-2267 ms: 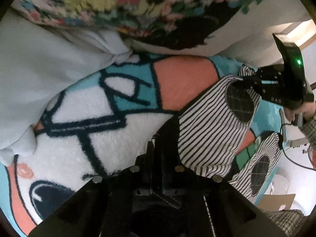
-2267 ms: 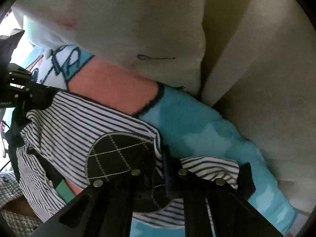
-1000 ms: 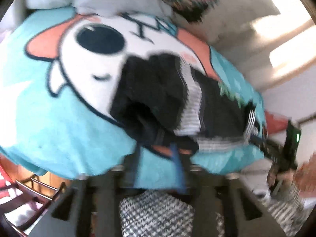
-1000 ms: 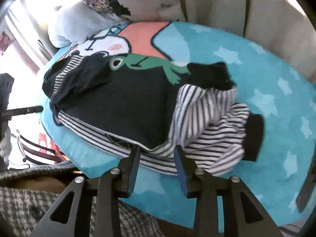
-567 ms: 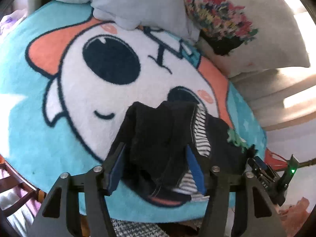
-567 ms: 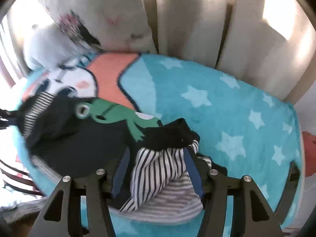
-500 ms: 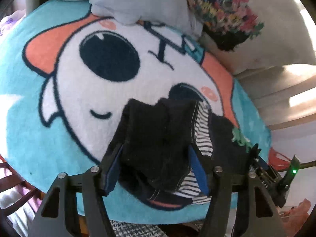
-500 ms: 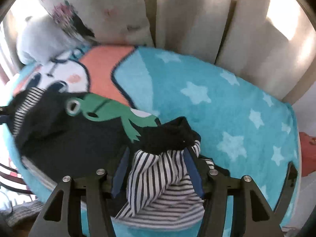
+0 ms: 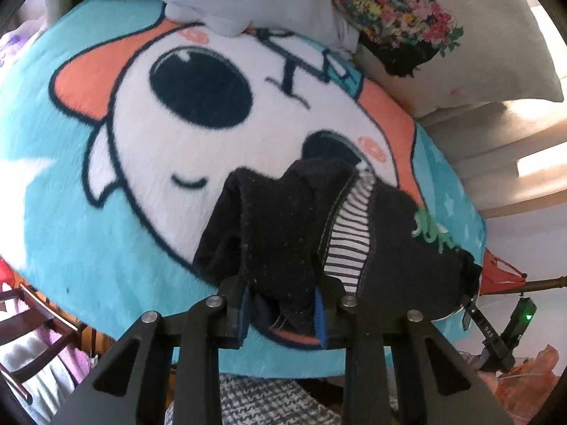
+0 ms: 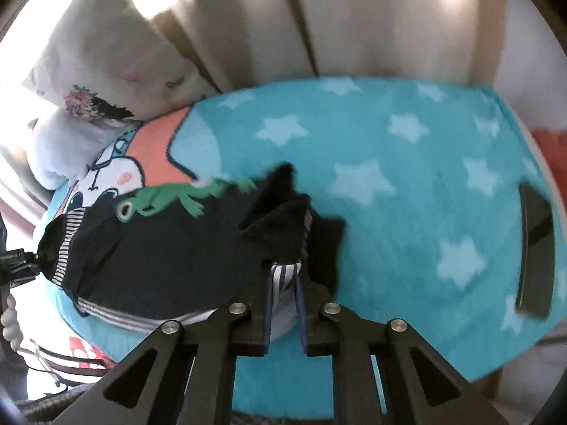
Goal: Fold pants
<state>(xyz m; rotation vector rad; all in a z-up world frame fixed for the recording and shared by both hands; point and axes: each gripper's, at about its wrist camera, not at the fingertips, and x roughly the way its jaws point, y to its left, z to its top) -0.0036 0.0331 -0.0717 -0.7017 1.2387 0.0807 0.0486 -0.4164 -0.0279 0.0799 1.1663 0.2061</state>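
the blanket (image 9: 106,212), blue with a cartoon face and stars, covers the surface; pillows (image 9: 443,46) lean at its far edge. the pants (image 9: 283,226) lie bunched on its near edge. my left gripper (image 9: 281,313) is closing on dark cloth; my right gripper (image 10: 283,283) is closing on striped cloth. the right view is blurred; a dark object (image 10: 537,251) at its edge is unclear.

Left gripper (image 9: 281,306) and right gripper (image 10: 283,304), jaws closing, both angled steeply downward.
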